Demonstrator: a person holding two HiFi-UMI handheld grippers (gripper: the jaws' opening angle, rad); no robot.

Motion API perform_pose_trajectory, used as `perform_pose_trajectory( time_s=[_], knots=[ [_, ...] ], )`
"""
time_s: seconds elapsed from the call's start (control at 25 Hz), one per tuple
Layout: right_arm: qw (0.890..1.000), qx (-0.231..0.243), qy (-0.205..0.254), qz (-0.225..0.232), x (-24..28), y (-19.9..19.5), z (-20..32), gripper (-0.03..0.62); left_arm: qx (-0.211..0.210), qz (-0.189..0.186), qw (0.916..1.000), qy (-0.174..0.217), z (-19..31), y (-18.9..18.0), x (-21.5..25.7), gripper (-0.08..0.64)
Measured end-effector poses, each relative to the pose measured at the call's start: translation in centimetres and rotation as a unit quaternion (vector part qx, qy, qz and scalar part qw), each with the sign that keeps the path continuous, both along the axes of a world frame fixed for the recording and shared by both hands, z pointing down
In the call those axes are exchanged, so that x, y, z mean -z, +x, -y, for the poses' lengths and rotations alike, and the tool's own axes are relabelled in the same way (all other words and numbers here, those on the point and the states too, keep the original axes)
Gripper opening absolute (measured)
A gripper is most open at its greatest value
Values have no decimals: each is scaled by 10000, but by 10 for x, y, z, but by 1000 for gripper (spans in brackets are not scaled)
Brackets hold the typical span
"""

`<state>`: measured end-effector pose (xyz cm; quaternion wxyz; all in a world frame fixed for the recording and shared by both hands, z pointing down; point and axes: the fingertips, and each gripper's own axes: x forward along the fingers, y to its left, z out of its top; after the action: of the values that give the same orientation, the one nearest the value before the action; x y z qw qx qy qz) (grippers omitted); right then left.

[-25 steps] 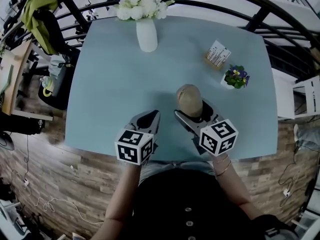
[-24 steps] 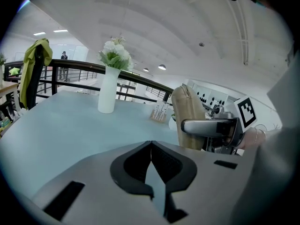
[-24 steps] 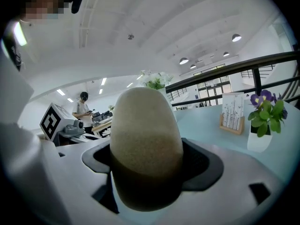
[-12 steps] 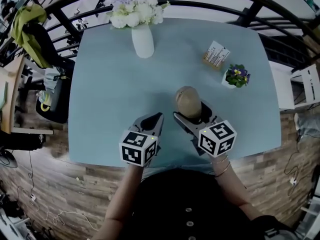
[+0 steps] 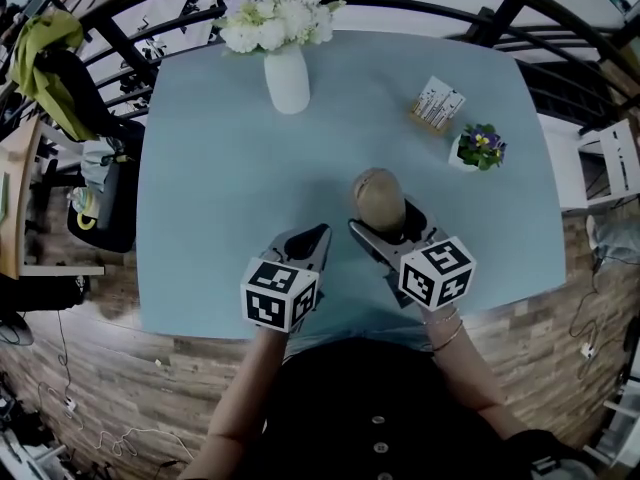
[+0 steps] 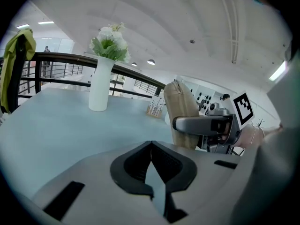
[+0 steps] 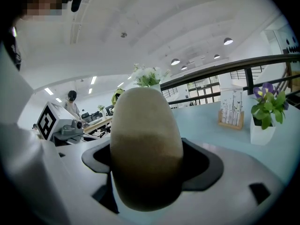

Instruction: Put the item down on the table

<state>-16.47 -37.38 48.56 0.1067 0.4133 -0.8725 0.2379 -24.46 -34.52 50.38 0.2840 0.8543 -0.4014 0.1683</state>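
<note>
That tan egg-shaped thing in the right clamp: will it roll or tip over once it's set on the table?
Probably tippy: the tan egg-shaped item looks tall with a rounded top, so it may topple and roll on the smooth table. Creases seen in the left gripper view hint that it may be soft and light.

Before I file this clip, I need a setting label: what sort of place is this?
Probably an open office, maybe a raised level: a black railing edges the blue table, desks with screens stand beyond it, and the table holds a vase of flowers and a small potted plant.
</note>
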Motion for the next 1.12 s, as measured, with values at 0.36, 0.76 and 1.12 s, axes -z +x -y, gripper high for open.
perform_pose_trajectory(
  time_s=[0.36,0.76,1.12],
  knots=[
    [9999,-13,-126,-114,-10,0,0,410,108,-152,9998,-123,-1,-5,-6,18],
    [9988,-33,-403,-266,-27,4,-5,410,66,-152,9996,-233,-7,0,-14,18],
    [9867,305,-930,-1295,-71,11,-4,410,44,-210,9989,-417,-12,7,-28,17]
  ],
)
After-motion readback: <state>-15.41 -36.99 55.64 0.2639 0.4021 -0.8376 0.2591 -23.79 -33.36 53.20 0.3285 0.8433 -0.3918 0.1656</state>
